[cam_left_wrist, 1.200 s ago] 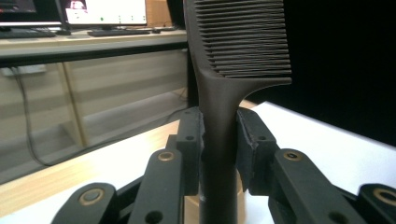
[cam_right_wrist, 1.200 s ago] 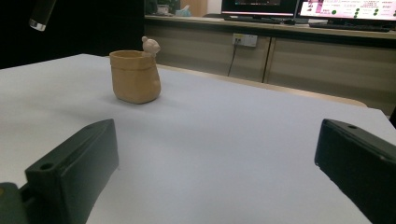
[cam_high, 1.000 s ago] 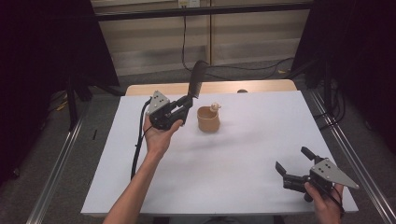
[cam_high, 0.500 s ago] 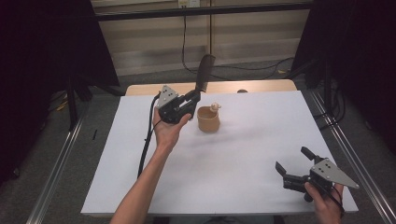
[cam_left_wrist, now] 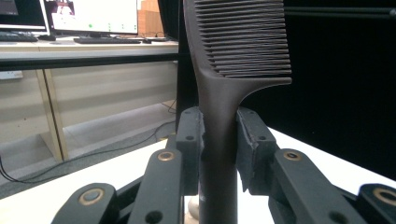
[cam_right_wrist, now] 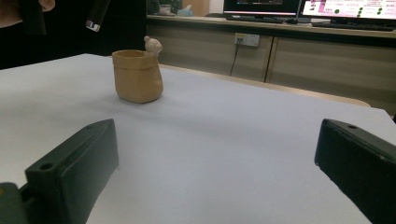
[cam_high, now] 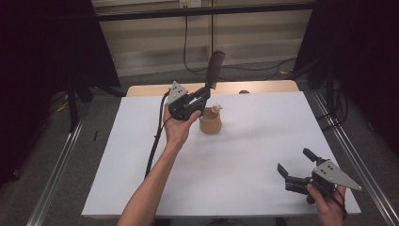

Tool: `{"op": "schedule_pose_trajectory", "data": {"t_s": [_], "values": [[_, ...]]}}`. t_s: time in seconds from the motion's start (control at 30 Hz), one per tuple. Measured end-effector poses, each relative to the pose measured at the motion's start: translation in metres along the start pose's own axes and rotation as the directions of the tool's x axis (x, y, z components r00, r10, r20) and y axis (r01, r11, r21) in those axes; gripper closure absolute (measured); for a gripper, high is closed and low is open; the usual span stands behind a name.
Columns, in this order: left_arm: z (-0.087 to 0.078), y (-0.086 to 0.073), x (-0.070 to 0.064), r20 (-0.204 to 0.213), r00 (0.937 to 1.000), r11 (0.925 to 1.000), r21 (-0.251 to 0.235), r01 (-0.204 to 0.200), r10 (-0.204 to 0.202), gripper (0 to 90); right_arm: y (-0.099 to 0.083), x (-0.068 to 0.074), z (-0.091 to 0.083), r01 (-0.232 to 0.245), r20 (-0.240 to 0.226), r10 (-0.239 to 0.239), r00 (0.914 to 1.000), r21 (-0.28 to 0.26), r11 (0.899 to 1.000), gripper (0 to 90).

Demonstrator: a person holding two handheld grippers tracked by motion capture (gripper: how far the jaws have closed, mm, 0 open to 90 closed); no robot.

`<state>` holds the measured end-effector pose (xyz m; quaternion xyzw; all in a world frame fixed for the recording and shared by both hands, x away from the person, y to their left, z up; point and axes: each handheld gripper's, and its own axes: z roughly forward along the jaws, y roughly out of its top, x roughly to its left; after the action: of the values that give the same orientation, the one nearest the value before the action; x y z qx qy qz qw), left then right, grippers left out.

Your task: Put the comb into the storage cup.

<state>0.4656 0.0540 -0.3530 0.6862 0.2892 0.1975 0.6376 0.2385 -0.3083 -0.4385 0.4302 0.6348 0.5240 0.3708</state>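
Two jaws of the left gripper (cam_high: 203, 92) clamped a dark plastic comb (cam_left_wrist: 233, 70) upright; the right gripper (cam_high: 295, 168) jaws stood apart.

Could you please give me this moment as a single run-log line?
left tool: shut on comb, held upright above cup | right tool: open, low over table | cup: upright

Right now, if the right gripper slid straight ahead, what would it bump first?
Probably the tan cup. It sits slightly left of the right gripper line, so it might just miss; bare white table lies between.
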Motion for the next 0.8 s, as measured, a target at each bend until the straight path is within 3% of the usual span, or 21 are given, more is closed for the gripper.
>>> {"op": "schedule_pose_trajectory", "data": {"t_s": [0.17, 0.33, 0.47, 0.6, 0.67, 0.8], "values": [[0.008, -0.003, 0.002, -0.004, 0.9997, 0.9997, -0.008, 0.025, -0.025, 72.8, 0.0, 0.0, 0.0, 0.002, -0.001, -0.002, 1.0, -0.001, 1.0, 0.0], [0.016, -0.005, 0.005, -0.016, 0.9996, 0.9996, -0.014, 0.024, -0.024, 72.9, 0.0, 0.0, 0.0, 0.002, 0.002, -0.002, 1.0, -0.001, 1.0, 0.0], [0.022, -0.008, 0.007, -0.023, 0.9997, 0.9999, -0.015, -0.006, 0.005, 72.9, 0.0, 0.0, -0.001, 0.002, 0.0, -0.002, 1.0, 0.0, 1.0, 0.0], [0.027, -0.013, 0.011, 0.001, 0.9994, 0.9993, -0.015, 0.034, -0.034, 72.9, 0.0, 0.0, 0.0, 0.001, 0.001, -0.001, 1.0, -0.001, 1.0, 0.0], [0.029, -0.015, 0.013, -0.01, 0.9999, 0.9999, -0.002, 0.011, -0.011, 72.9, 0.0, 0.0, -0.001, 0.001, -0.001, -0.001, 1.0, 0.0, 1.0, 0.0], [0.032, -0.02, 0.016, -0.012, 0.9996, 0.9997, -0.001, 0.025, -0.025, 72.9, 0.0, 0.0, -0.001, 0.003, -0.002, -0.003, 1.0, 0.001, 1.0, 0.0]]}}
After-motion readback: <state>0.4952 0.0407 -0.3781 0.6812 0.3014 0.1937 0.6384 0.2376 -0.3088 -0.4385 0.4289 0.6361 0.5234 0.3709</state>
